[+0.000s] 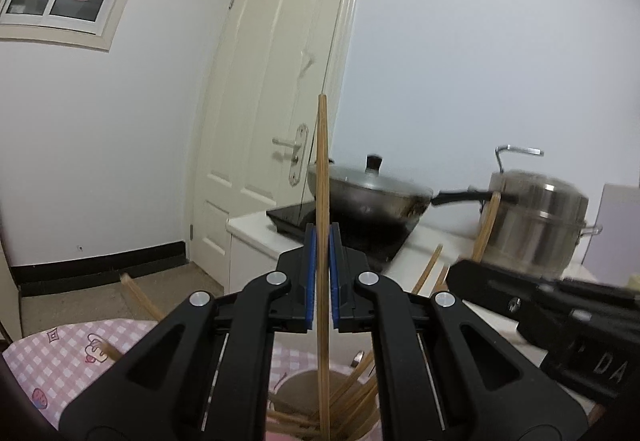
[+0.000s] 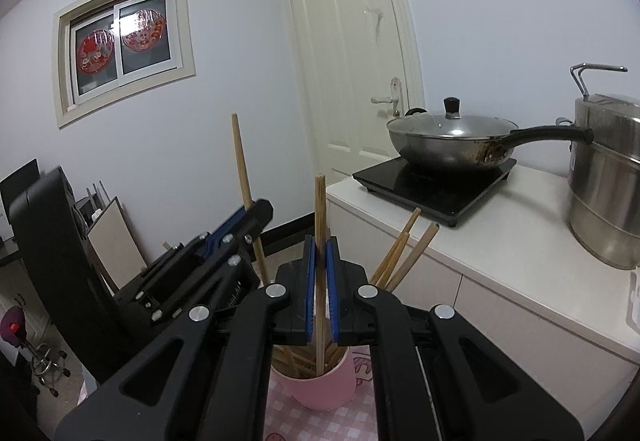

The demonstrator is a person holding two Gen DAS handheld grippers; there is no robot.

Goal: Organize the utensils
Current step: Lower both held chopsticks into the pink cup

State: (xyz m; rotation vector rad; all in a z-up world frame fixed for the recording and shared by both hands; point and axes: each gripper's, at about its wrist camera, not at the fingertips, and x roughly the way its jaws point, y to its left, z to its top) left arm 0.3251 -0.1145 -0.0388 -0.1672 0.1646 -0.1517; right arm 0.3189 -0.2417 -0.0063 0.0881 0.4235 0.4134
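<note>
Your left gripper (image 1: 322, 241) has its jaws pinching one wooden chopstick (image 1: 323, 177), which stands upright between the blue pads (image 1: 311, 273). The upper end of this chopstick rises high above the jaws, and its lower end goes down below them into the pink cup (image 2: 320, 381), among the other chopsticks (image 1: 352, 393) that lean there.

Your right gripper (image 2: 320, 245) also has its jaws pressed on a single chopstick (image 2: 320, 209), held upright. Its top stands just above the jaws and its lower end is inside the same cup, directly under the jaws. More chopsticks (image 2: 404, 249) stick out of the cup to the right of these jaws, tilted toward the counter.

In the right wrist view your left gripper is just beside the right one, on its left side.

The cup stands on a desk with a pink checked cloth (image 1: 68, 353). Beyond the jaws and to the right is a white counter (image 2: 500, 241) with a black induction cooker (image 2: 432, 185), a lidded wok (image 2: 448, 137) on it, and a steel steamer pot (image 2: 608, 181).
</note>
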